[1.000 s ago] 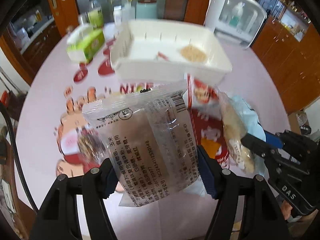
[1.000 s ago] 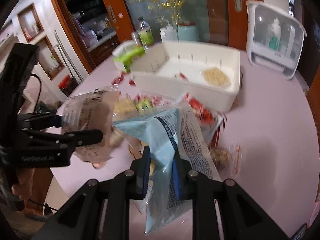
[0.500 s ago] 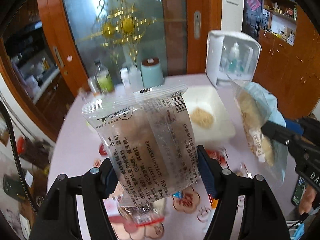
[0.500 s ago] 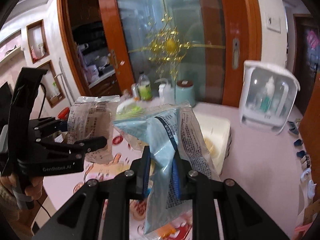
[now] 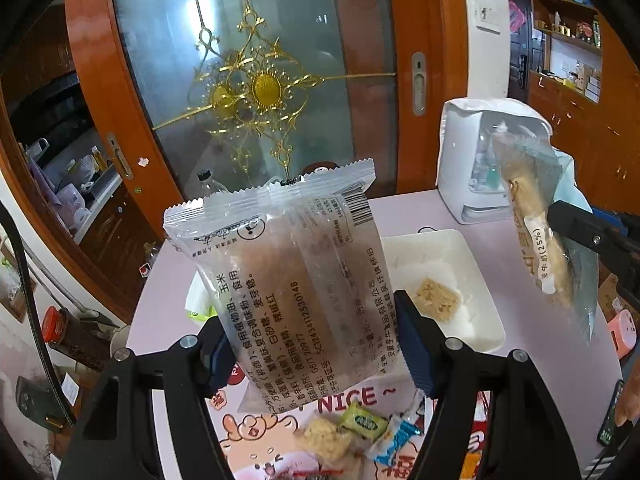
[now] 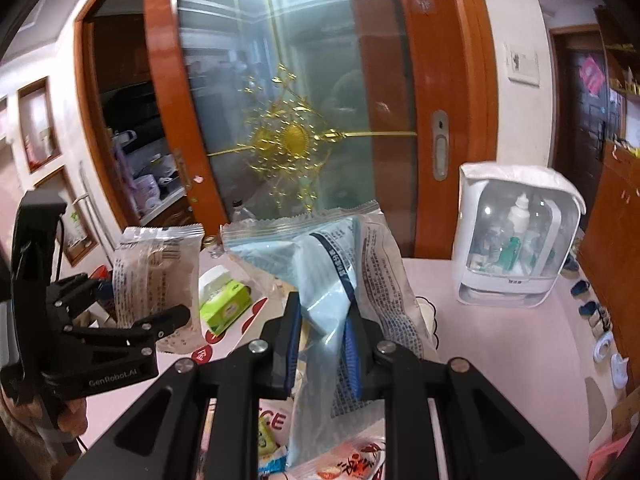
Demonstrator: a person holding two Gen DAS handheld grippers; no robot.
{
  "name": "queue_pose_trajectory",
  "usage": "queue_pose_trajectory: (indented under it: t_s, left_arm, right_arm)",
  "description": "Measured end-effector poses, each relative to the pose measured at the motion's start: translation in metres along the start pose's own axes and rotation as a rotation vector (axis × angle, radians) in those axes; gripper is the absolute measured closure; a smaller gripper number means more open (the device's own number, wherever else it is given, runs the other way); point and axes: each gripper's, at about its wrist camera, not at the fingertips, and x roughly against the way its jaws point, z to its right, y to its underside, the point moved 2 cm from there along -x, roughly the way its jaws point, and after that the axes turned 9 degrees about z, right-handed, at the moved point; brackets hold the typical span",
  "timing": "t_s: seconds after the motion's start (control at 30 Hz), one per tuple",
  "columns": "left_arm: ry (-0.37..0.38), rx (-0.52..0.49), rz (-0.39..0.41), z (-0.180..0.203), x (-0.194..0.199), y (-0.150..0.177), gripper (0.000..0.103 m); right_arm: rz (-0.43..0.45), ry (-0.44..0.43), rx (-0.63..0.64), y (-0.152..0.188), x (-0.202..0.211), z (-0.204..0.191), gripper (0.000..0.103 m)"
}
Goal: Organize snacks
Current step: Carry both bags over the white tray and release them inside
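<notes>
A clear printed snack packet (image 5: 296,280) and a pale-blue snack bag (image 6: 344,280) were gripped, one per closed tool, left tool (image 5: 312,340) and right tool (image 6: 324,344), raised for transfer to the white plastic bin (image 5: 472,280).

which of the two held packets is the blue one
The packet in the right gripper is the light blue one, with a pale bar visible inside. The left gripper holds a clear packet with a brown snack.

Black skeletal left gripper (image 5: 316,344) and right gripper (image 6: 324,344), silver screws, blue pads, "GenRobot.AI" lettering.
</notes>
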Motion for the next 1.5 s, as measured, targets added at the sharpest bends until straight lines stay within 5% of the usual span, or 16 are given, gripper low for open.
queue_pose_trajectory:
  t_s: [0.63, 0.8, 0.87, 0.93, 1.5]
  left_arm:
    - [0.044, 0.027, -0.163, 0.009, -0.145, 0.024, 0.03]
    - [0.042, 0.046, -0.213, 0.01, -0.168, 0.033, 0.016]
    - [0.032, 0.039, -0.206, 0.011, -0.169, 0.034, 0.008]
    - [0.016, 0.019, -0.184, 0.011, -0.165, 0.035, 0.001]
    - [-0.006, 0.011, -0.087, 0.009, -0.087, 0.026, 0.001]
  right_arm:
    - [-0.199, 0.132, -0.094, 0.045, -0.119, 0.038, 0.081]
    - [-0.248, 0.132, -0.129, 0.058, -0.136, 0.046, 0.068]
    - [-0.251, 0.122, -0.166, 0.062, -0.139, 0.051, 0.037]
    - [-0.222, 0.127, -0.169, 0.062, -0.135, 0.051, 0.017]
    - [-0.204, 0.132, -0.121, 0.051, -0.085, 0.035, 0.015]
